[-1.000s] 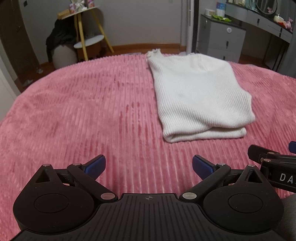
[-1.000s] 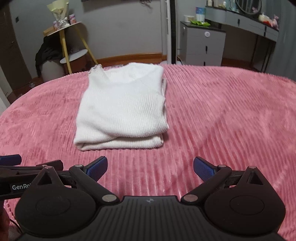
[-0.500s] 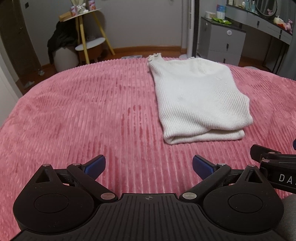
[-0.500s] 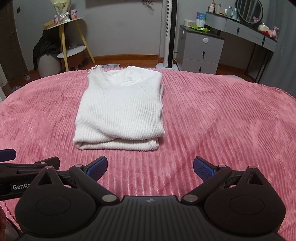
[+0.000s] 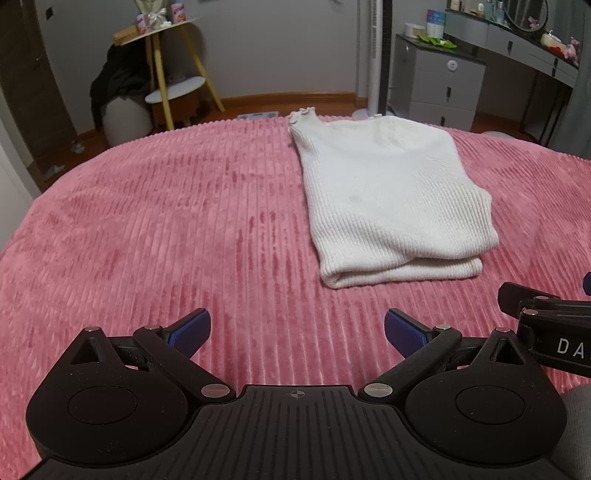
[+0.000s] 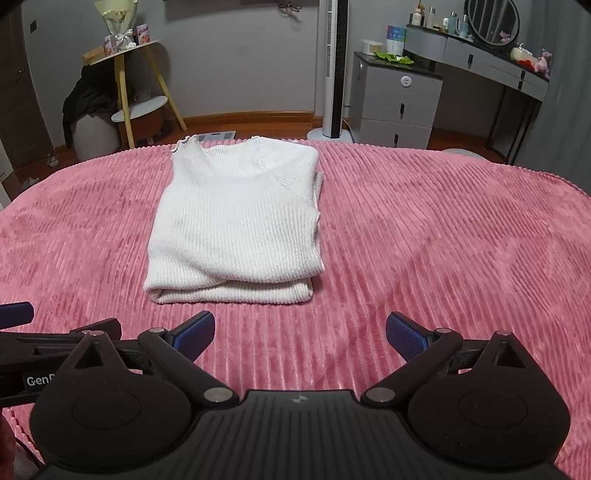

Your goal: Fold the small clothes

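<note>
A white ribbed knit sweater (image 5: 391, 199) (image 6: 236, 225) lies folded into a neat rectangle on the pink corduroy bedspread (image 5: 166, 229) (image 6: 443, 240), its neck toward the far edge. My left gripper (image 5: 297, 332) is open and holds nothing, near the front edge, short of the sweater and to its left. My right gripper (image 6: 300, 334) is also open and holds nothing, just short of the sweater's near fold. Each wrist view catches the other gripper at its side edge.
Beyond the bed stand a yellow-legged side table (image 6: 136, 74) with dark clothes hung beside it, a tower fan (image 6: 334, 66), a grey drawer unit (image 6: 397, 99) and a dressing table with a round mirror (image 6: 491, 22). Bare bedspread lies either side of the sweater.
Both grippers have drawn back and risen a little from the sweater, so more of the room shows. The sweater has not moved, and both grippers stayed open.
</note>
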A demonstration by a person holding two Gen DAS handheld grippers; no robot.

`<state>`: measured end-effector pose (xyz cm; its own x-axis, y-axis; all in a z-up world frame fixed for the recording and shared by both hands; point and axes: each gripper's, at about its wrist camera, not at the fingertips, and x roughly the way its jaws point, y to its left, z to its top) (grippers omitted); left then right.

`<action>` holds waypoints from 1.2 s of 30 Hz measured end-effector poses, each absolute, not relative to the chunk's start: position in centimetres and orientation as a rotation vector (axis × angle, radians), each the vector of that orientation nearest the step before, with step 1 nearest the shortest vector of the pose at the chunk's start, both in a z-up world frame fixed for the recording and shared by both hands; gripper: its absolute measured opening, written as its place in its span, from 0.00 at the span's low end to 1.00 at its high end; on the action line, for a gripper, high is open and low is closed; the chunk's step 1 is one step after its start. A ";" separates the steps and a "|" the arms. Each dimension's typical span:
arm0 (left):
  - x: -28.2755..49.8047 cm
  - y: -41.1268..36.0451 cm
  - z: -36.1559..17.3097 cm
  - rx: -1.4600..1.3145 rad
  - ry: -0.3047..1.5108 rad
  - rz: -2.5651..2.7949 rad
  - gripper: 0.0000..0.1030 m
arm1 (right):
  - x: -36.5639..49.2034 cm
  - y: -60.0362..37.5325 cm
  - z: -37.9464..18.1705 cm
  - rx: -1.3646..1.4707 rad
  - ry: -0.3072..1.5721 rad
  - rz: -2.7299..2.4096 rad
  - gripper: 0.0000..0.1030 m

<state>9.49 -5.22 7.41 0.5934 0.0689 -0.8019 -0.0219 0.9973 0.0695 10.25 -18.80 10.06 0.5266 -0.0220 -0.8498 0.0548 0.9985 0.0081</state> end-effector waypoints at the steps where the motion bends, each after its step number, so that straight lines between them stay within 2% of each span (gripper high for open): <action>1: 9.5 -5.2 7.4 0.054 0.933 0.052 1.00 | 10.2 -18.9 10.0 0.036 1.016 -0.047 0.96; 36: 9.4 -5.4 8.5 0.063 0.899 0.050 1.00 | 10.2 -19.5 10.6 0.054 0.992 -0.058 0.96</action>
<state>9.45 -5.39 8.50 0.6216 0.0701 -0.7802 -0.0171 0.9970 0.0759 10.16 -19.46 10.63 0.5459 -0.0237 -0.8375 0.0734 0.9971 0.0196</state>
